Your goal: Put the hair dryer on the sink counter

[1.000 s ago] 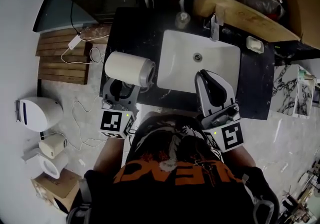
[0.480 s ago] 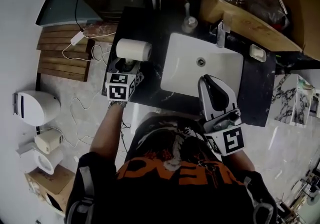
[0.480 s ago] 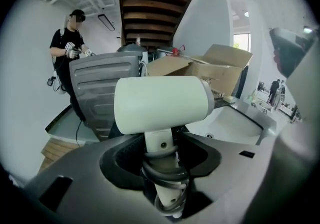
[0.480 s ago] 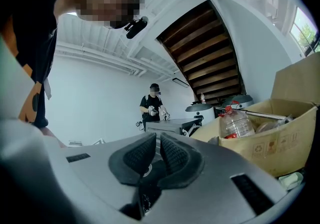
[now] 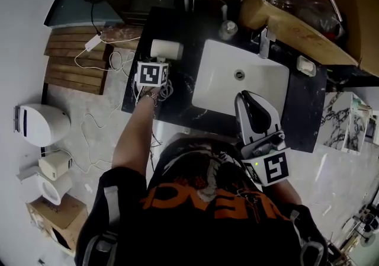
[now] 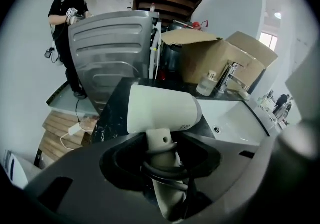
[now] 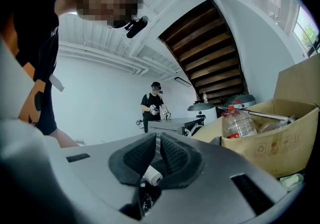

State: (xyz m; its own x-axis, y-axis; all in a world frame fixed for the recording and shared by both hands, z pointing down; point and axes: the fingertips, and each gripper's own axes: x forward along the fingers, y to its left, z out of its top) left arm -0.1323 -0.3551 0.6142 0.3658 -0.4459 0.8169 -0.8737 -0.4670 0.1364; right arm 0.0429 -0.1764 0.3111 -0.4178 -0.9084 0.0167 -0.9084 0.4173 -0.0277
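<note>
The white hair dryer (image 5: 166,50) is held by its handle in my left gripper (image 5: 155,64), above the black counter (image 5: 135,98) to the left of the white sink basin (image 5: 237,84). In the left gripper view the dryer (image 6: 161,110) has its barrel lying crosswise, its cord is wound round the handle, and the gripper (image 6: 161,154) is shut on that handle. Whether the dryer touches the counter (image 6: 116,111) I cannot tell. My right gripper (image 5: 247,100) hovers over the basin's front edge; its pads (image 7: 172,157) stand almost together with nothing between them.
A faucet (image 5: 265,42), a soap bottle (image 5: 227,28) and a soap dish (image 5: 306,64) stand round the basin. A cardboard box (image 5: 296,22) with plastic bottles sits behind it. On the floor at the left lie a wooden mat (image 5: 74,63) and cables. A person (image 6: 70,28) stands farther back.
My left gripper has carried the hair dryer forward, from the counter's front edge to over the counter left of the basin. The right gripper has stayed in place.
</note>
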